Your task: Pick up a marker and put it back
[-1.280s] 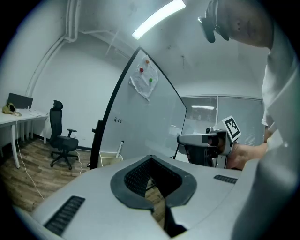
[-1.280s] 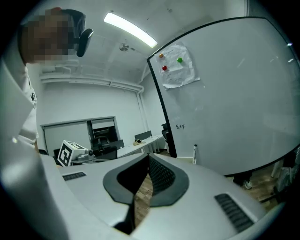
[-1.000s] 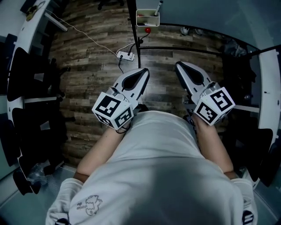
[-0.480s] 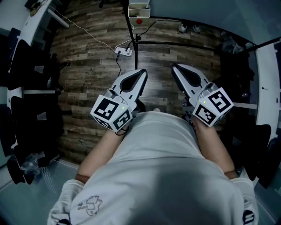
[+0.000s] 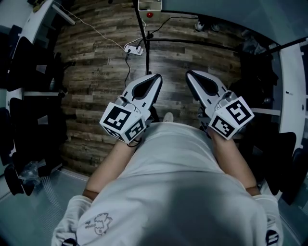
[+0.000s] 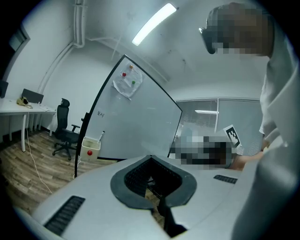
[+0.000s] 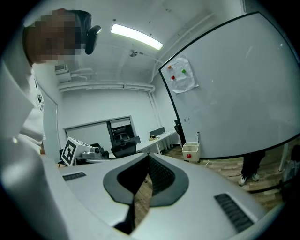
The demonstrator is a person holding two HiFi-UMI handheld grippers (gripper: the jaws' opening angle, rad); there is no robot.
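Observation:
A marker [image 6: 102,136] stands upright in a small white tray [image 6: 89,147] with a red dot, hung at the foot of a whiteboard [image 6: 136,122]. The right gripper view shows the same marker [image 7: 198,137] and tray [image 7: 191,151] far ahead. In the head view only the tray's edge [image 5: 149,5] shows at the top. My left gripper [image 5: 156,77] and right gripper [image 5: 190,74] are held side by side close to the person's torso, well short of the tray. Both are shut with nothing between their jaws.
A power strip [image 5: 134,48] and its cable lie on the wood floor. The whiteboard stand's black bars [image 5: 192,43] cross ahead. Office chairs [image 5: 29,110] stand at the left. Someone's legs [image 7: 251,166] stand by the whiteboard at the right.
The tray has slid up to the top edge of the head view and its marker has left that view. Both grippers stay shut and close to the torso.

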